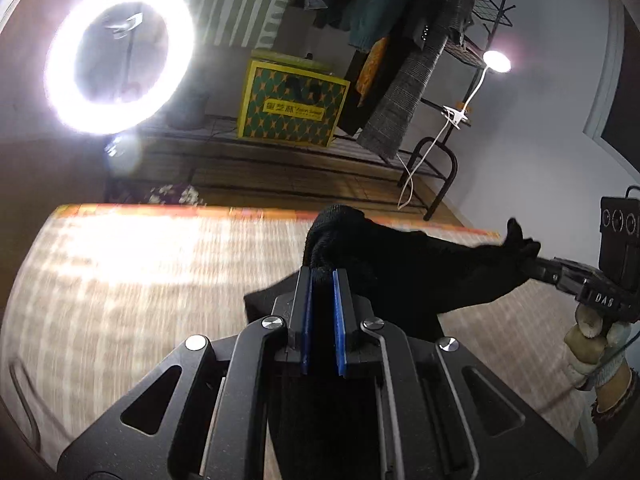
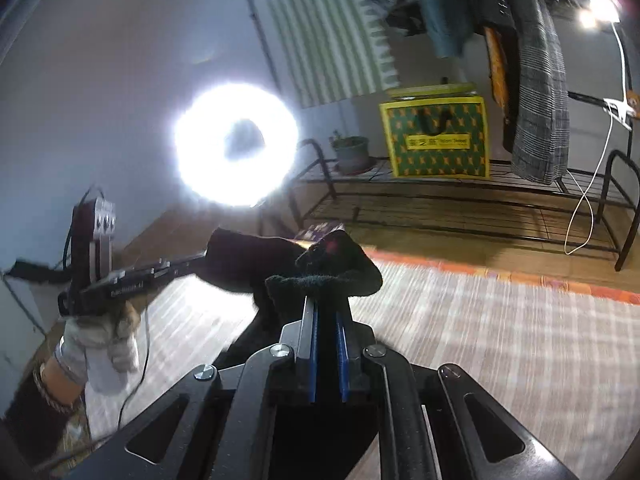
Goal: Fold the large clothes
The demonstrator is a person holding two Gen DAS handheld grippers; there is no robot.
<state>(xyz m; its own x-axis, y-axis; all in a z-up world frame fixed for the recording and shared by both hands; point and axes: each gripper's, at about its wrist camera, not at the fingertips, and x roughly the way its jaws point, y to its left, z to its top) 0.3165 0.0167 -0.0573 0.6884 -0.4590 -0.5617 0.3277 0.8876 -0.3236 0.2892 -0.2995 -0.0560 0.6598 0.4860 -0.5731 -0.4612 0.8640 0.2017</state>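
Observation:
A black garment (image 1: 404, 264) hangs stretched between both grippers above a pale checked mat (image 1: 140, 276). My left gripper (image 1: 324, 274) is shut on one bunched edge of the cloth, which bulges over its blue pads. The right gripper (image 1: 532, 260) shows at the right of the left wrist view, gripping the far end, held by a gloved hand (image 1: 588, 340). In the right wrist view, my right gripper (image 2: 326, 300) is shut on the black garment (image 2: 320, 268), and the left gripper (image 2: 200, 258) pinches its other end at the left. The cloth's lower part hangs hidden behind the gripper bodies.
A bright ring light (image 1: 120, 56) glares at the left. Beyond the mat's orange border stands a black metal rack (image 2: 460, 200) with a yellow-green box (image 2: 438, 136), a plant pot (image 2: 352, 154), hanging clothes (image 2: 536, 80) and a clip lamp (image 1: 496, 62) with a white cable.

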